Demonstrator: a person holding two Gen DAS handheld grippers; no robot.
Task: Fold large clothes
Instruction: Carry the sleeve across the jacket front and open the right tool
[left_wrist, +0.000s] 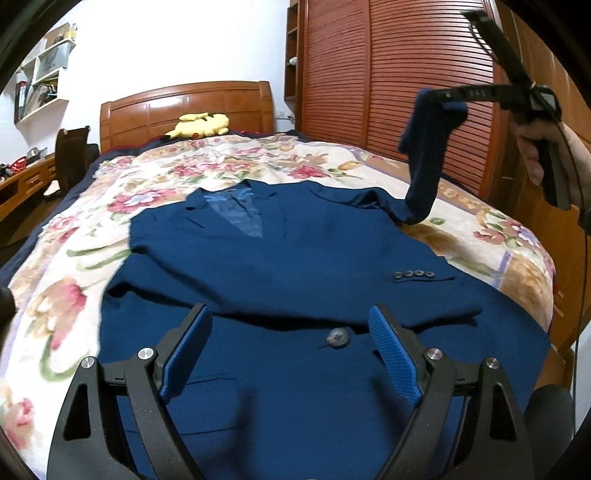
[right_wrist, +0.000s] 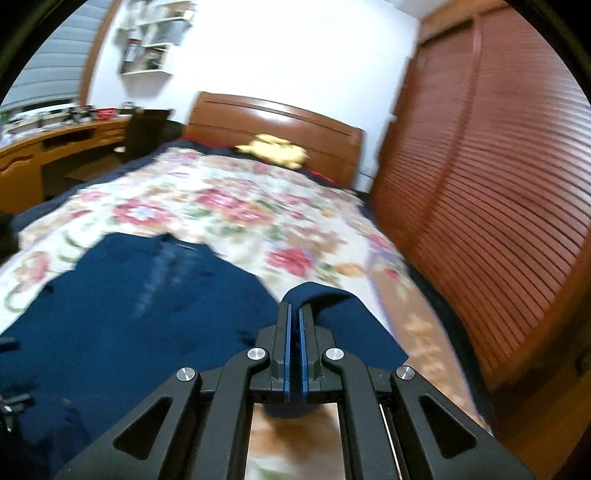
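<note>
A navy blue suit jacket (left_wrist: 280, 266) lies front up on the floral bedspread (left_wrist: 66, 266), collar toward the headboard. One sleeve with several cuff buttons (left_wrist: 413, 274) lies folded across its front. My left gripper (left_wrist: 291, 332) is open and empty, hovering low over the jacket's lower front near a button (left_wrist: 337, 338). My right gripper (left_wrist: 448, 101) is shut on the other sleeve (left_wrist: 424, 162) and holds it lifted high above the bed's right side. In the right wrist view the gripper (right_wrist: 294, 314) pinches the navy sleeve (right_wrist: 332, 325), with the jacket body (right_wrist: 129, 314) below left.
A wooden headboard (left_wrist: 184, 107) with a yellow plush toy (left_wrist: 199, 125) stands at the far end. A slatted wooden wardrobe (left_wrist: 388, 81) runs along the bed's right side. A desk and chair (left_wrist: 72, 158) stand at the left, with wall shelves (left_wrist: 44, 74) above.
</note>
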